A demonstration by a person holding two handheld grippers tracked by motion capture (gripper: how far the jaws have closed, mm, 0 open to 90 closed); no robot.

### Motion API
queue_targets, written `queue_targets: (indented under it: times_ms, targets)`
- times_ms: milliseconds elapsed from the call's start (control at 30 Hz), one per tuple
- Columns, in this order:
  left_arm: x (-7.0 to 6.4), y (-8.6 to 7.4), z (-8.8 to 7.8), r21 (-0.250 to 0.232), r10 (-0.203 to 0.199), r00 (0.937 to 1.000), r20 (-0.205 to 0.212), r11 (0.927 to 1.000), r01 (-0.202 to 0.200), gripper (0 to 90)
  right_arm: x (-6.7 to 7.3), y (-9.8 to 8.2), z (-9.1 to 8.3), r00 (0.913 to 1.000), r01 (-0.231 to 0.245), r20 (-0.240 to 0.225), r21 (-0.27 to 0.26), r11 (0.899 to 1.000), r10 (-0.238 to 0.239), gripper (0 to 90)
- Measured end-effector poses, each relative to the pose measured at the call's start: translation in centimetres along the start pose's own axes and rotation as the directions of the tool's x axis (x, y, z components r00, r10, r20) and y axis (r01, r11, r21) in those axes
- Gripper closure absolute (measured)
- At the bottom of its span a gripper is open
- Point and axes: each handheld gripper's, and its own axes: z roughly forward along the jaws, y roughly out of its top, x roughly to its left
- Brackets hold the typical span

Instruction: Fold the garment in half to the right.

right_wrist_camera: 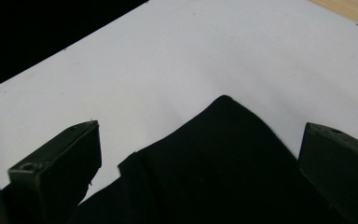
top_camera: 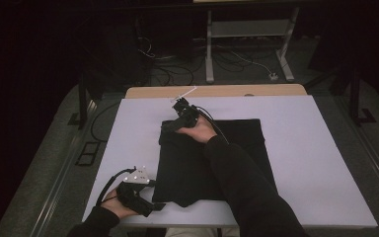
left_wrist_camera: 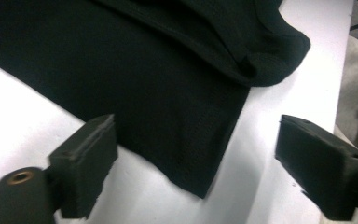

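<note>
A black cloth (top_camera: 212, 158) lies folded flat on the white table top (top_camera: 321, 163). My left gripper (top_camera: 157, 205) sits low at the cloth's near left corner. In the left gripper view its jaws (left_wrist_camera: 193, 135) stand wide apart, with that corner (left_wrist_camera: 186, 140) lying between them, untouched by the pads. My right gripper (top_camera: 167, 129) reaches to the cloth's far left corner, the arm crossing over the cloth. In the right gripper view it (right_wrist_camera: 200, 135) is open too, with a rounded cloth corner (right_wrist_camera: 223, 154) between its pads and not pinched.
A strip of wooden table edge (top_camera: 217, 91) runs along the far side of the white top. Behind it on the floor stand a metal frame (top_camera: 246, 44) and loose cables (top_camera: 177, 69). White surface lies bare to the cloth's left and right.
</note>
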Motion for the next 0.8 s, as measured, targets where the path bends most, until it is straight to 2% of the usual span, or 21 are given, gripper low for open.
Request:
queue_targets:
  times_ms: [133,367,467,633,700,733,767,800]
  targets:
    - [0.0,0.0,0.1,-0.005,0.008,1.0,-0.004,1.0,-0.008,14.3,-0.3,0.1,0.8,0.9999,-0.009,0.012,0.013,1.0,0.009,0.0]
    - [0.0,0.1,0.1,-0.011,0.013,0.9996,-0.026,0.9999,-0.013,19.8,-0.1,0.4,2.3,0.9995,0.005,0.032,0.045,0.999,-0.006,0.0]
    - [-0.1,0.1,0.0,-0.012,0.015,0.9982,-0.058,0.9998,-0.016,26.6,0.1,0.4,2.7,0.9992,0.003,0.04,0.05,0.999,-0.005,0.0]
    - [-0.1,0.2,0.0,-0.009,0.015,0.9965,-0.082,0.9998,-0.015,35.3,0.1,0.2,3.3,0.9978,-0.017,0.066,0.069,0.997,0.012,0.0]
    - [-0.1,0.2,0.0,0.003,0.038,0.9941,-0.101,0.9993,-0.038,39.0,-0.1,0.1,3.5,0.9966,-0.031,0.078,0.073,0.997,0.025,0.0]
    - [-0.2,0.2,0.1,-0.007,0.03,0.9936,-0.109,0.9995,-0.031,41.5,-0.3,0.0,3.6,0.9959,-0.038,0.085,0.074,0.997,0.031,0.0]
    - [-0.1,0.3,0.0,0.005,0.042,0.9933,-0.108,0.9991,-0.042,42.0,-0.4,0.0,3.6,0.9949,-0.039,0.095,0.074,0.996,0.032,0.6]
    - [-0.2,0.3,0.1,-0.008,0.029,0.9931,-0.113,0.9995,-0.031,43.2,-0.5,-0.1,3.6,0.9941,-0.043,0.102,0.073,0.996,0.036,2.7]
